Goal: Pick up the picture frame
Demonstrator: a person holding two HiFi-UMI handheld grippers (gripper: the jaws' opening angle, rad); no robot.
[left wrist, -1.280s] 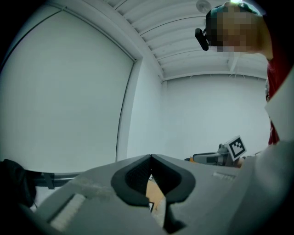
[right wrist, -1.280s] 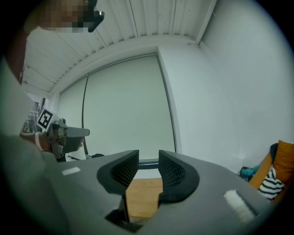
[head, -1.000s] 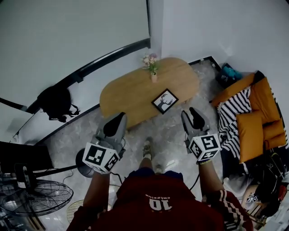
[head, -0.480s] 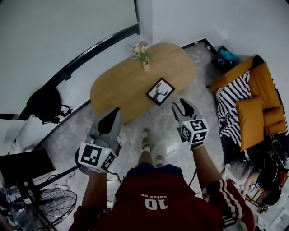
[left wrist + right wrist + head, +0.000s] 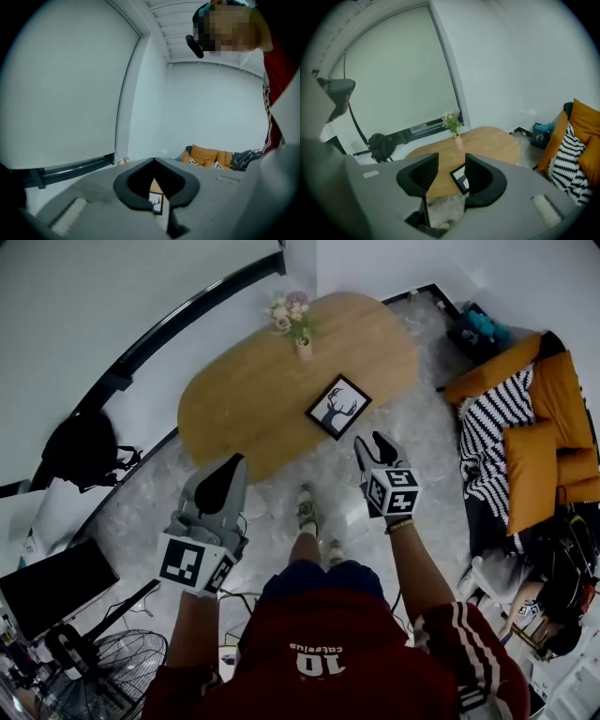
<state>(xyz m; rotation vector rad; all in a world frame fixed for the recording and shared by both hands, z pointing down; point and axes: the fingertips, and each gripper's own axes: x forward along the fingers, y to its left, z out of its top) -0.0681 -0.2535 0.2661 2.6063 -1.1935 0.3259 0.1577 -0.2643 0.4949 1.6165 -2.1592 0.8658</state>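
Red jersey (image 5: 319, 652) and two bare forearms fill the bottom of the head view, each hand carrying a gripper over the pale marbled floor (image 5: 422, 442). The left gripper (image 5: 232, 465) has its jaws pressed together at the tips, with nothing pinched. In its own view only a small loop of daylight stays open behind the meeting tips. The right gripper (image 5: 372, 442) has its jaws spread and opening, with nothing between them. It hangs over the floor just short of the table's near edge.

Beyond both grippers stands the oval wooden table (image 5: 244, 399). The picture frame (image 5: 338, 408), black-edged with a deer silhouette, lies flat on the tabletop toward its near right side, turned cornerwise, apart from both grippers. In the right gripper view it shows past the gap between the jaws. Farther back on the table stands a small vase of flowers (image 5: 294, 320). To the right, an orange sofa (image 5: 558, 418) holds a striped cushion (image 5: 492, 442). At the left, a black backpack (image 5: 80, 448) sits by the wall.
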